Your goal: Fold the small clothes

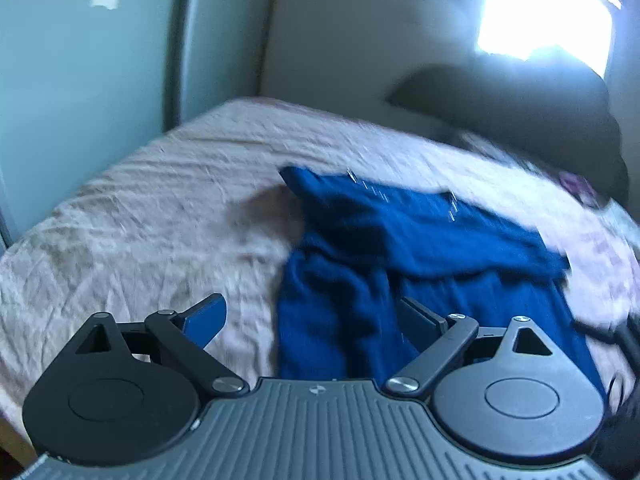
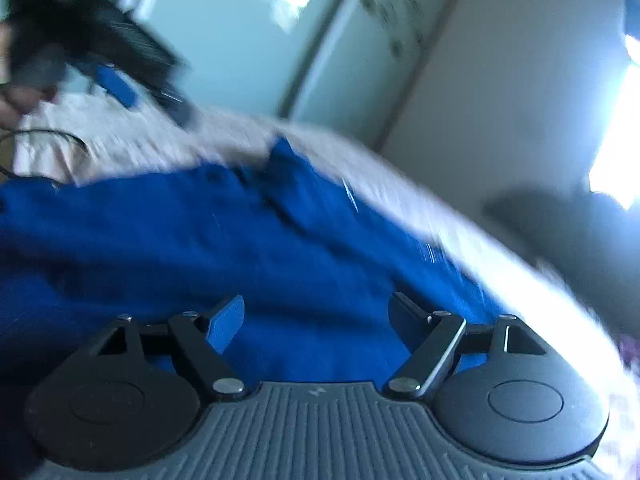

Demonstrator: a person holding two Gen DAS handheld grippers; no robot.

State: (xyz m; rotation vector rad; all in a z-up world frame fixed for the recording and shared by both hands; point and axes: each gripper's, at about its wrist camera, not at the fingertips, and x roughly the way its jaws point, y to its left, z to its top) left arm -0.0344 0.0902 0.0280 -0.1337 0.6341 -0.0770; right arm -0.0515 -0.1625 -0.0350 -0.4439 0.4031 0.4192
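A dark blue garment [image 1: 400, 264] lies rumpled on the pale pink bedspread [image 1: 152, 216], its upper part folded across the lower. My left gripper [image 1: 316, 316] hovers open over the garment's near left edge, nothing between its blue pads. In the right wrist view the same blue garment [image 2: 200, 248] fills the middle, blurred. My right gripper [image 2: 316, 320] stands open above it, its fingers apart and empty. The left gripper [image 2: 120, 84] shows at the upper left of that view, held by a hand.
A dark pillow [image 1: 520, 120] lies at the head of the bed on the right. Pale wardrobe doors [image 1: 80, 60] stand beyond the bed's left side. A bright window [image 1: 548, 8] glares at the upper right. A thin cable [image 2: 44, 136] trails over the bedspread.
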